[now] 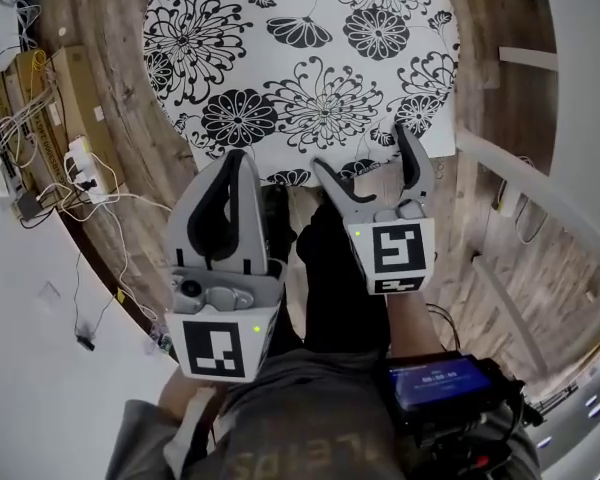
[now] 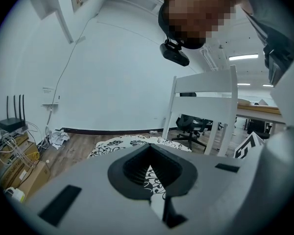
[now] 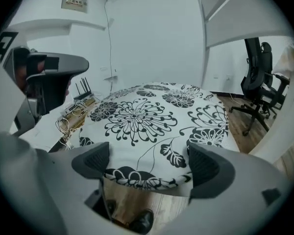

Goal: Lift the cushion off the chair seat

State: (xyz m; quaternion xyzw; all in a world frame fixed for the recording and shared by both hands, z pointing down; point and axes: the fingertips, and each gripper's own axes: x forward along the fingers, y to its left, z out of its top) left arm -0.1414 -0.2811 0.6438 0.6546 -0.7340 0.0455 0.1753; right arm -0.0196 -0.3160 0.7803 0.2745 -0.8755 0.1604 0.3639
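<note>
Right gripper (image 1: 365,153), seen in its own view (image 3: 149,163): jaws spread wide, angled down, nothing clamped. The near hem of the cushion (image 3: 147,116) lay in the gap between the pads; whether either pad touched the fabric could not be made out. Left gripper (image 1: 235,160), left of the right one and just short of the cushion's near edge, had its jaws closed together and empty, as its own view (image 2: 149,148) confirmed.

Below the cushion's near edge: the person's dark shoe (image 3: 139,222) on wood floor (image 1: 130,88). Left of the cushion: boxes with tangled cables (image 1: 40,108) and a white power strip (image 1: 85,163) along the wall. Right of the cushion: white chair rails (image 1: 520,183), close beside it. A black office chair (image 3: 259,82) stood well beyond the cushion.

The cushion's near and left edges were free of clutter.

Cushion (image 1: 310,58): white, black chrysanthemum print, lying flat on the seat, a white seat corner (image 1: 440,140) showing beneath.
</note>
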